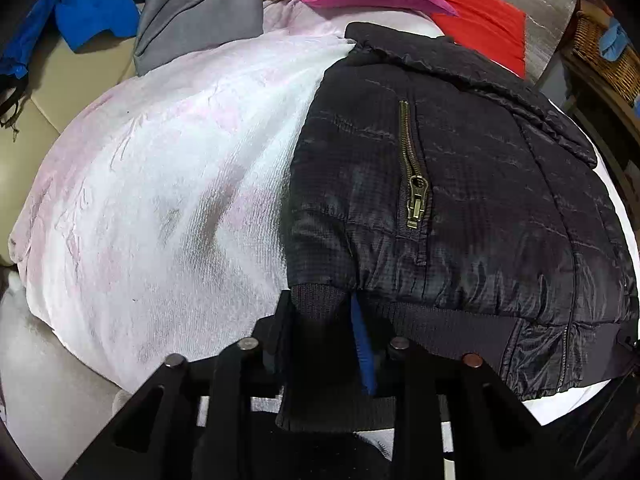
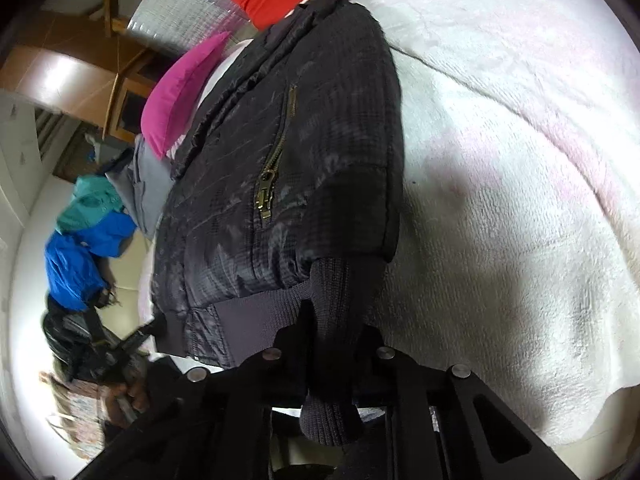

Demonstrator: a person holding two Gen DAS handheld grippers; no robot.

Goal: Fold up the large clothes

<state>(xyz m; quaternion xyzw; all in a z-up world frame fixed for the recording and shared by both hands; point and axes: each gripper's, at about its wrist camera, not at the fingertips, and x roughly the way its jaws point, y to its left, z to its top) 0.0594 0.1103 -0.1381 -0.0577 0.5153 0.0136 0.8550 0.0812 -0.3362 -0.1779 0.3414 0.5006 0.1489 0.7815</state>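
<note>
- Black jacket (image 1: 460,184) flat on white blanket (image 1: 160,200), collar far, hem near.
- Left gripper (image 1: 332,344) clamped on ribbed hem.
- Right gripper (image 2: 332,344) clamped on knit cuff (image 2: 332,360).

My left gripper (image 1: 326,344) pinches the ribbed cuff (image 1: 316,300) of the black jacket (image 1: 460,200), which lies toward the right edge of the white blanket (image 1: 168,200).

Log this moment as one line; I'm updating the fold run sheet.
stage: grasp | left gripper: shut on black jacket knit hem | right gripper: shut on knit cuff | jacket: flat on white blanket
</note>
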